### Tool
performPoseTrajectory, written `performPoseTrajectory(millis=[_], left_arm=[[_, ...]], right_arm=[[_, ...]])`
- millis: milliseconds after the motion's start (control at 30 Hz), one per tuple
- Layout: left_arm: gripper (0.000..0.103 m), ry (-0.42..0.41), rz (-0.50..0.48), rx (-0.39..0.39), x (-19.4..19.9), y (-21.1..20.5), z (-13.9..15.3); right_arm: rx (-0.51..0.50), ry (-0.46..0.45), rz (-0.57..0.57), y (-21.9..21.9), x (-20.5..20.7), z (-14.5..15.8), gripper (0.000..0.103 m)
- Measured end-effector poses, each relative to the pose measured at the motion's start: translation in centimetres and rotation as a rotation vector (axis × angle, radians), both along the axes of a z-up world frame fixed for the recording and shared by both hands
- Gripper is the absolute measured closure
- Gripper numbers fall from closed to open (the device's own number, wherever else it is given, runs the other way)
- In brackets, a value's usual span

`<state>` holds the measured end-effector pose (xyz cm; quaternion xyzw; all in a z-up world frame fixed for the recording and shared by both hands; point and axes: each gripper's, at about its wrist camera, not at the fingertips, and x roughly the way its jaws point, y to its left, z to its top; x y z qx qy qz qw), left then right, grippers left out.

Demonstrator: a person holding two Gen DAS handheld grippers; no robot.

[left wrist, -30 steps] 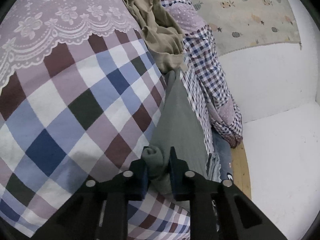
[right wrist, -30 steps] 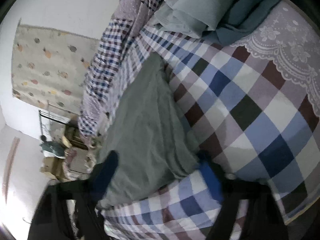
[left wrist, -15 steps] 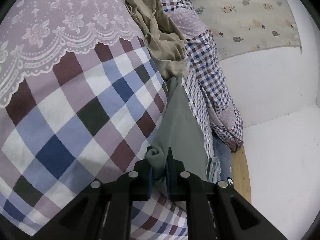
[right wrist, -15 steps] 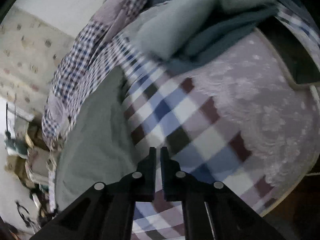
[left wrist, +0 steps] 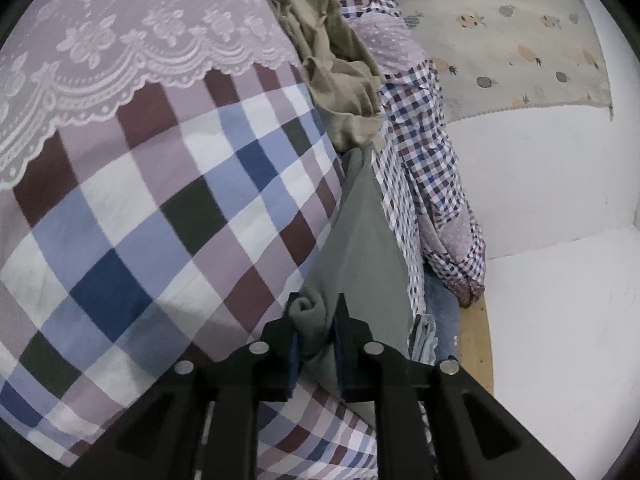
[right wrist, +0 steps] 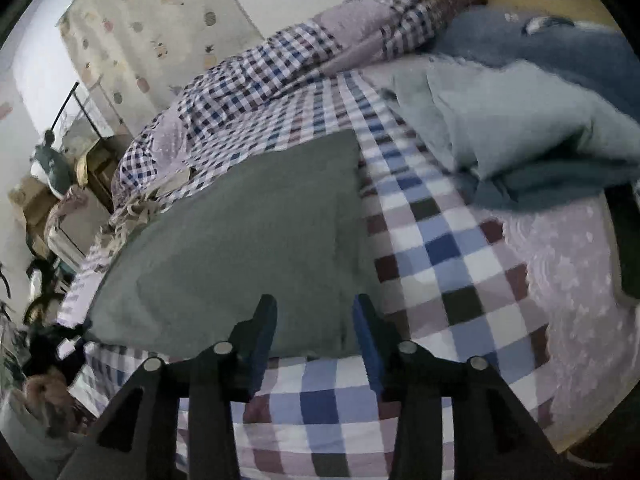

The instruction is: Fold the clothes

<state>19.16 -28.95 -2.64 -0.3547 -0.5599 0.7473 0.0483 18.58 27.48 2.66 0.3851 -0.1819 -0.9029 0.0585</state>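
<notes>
Right claw has reopened over green garment.

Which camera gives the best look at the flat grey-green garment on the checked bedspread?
The right wrist view: the flat grey-green garment lies spread out, outline visible. The left wrist view shows it edge-on as a narrow strip, bunched between the left gripper.

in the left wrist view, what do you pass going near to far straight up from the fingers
left gripper shut on the bunched grey-green garment → crumpled tan garment → small-check quilt → fruit-print cloth on the wall
</notes>
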Motion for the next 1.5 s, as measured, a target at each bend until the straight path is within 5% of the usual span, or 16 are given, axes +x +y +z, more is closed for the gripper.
performPoseTrajectory(millis=[200,300,567,833,1500], left_arm=[[0.058,-0.003,0.006,0.025,0.5,-0.1,-0.2],[0.052,0.006,-0.002,0.023,0.4,0.2,-0.1],[0.051,0.018,-0.018,-0.006,-0.5,0.9,0.1],[0.059,0.021,-0.026,-0.012,-0.8,1.0,0.2],[0.060,0.015,-0.072,-0.053,-1.3,1.5,0.4]], right_arm=[[-0.062,0.008,-0.045,1.0,0.2,-0.1,0.054],[-0.095,0.000,-0.056,1.5,0.1,0.0,0.053],[-0.235,-0.028,-0.089,4.1,1.4,-1.0,0.049],[-0.540,-0.108,-0.216,7.6,1.9,-4.2,0.043],[-0.416,-0.164,-0.195,3.9,-1.4,-4.0,0.040]])
